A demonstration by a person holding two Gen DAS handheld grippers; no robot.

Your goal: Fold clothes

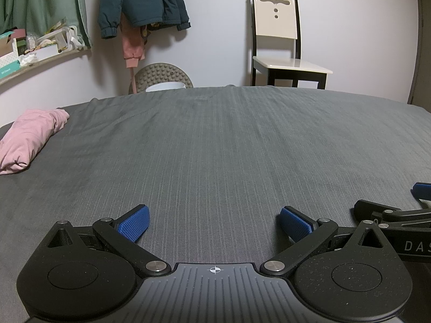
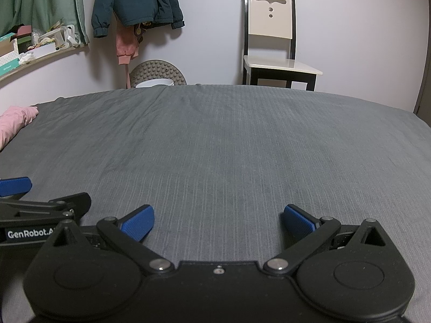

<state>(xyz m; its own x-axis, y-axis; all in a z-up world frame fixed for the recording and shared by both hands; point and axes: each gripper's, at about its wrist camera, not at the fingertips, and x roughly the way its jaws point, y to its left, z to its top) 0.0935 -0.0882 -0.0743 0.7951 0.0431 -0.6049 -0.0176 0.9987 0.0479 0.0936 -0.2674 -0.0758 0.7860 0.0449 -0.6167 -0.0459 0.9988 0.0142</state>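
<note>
Both the left gripper (image 1: 214,223) and right gripper (image 2: 218,222), spread, hover over grey bedding (image 1: 215,148) facing a chair (image 1: 280,40).

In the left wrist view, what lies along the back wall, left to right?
Cluttered shelf of boxes → dark teal padded jacket hanging on the wall → round grey studded mat → cream-and-black wooden chair.

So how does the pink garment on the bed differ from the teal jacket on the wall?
The pink garment lies bunched on the grey bed, far left; the teal jacket hangs on the wall behind it. The pink one is thin, light fabric; the jacket looks padded, with gathered cuffs. Neither is near the open left gripper or right gripper.
</note>
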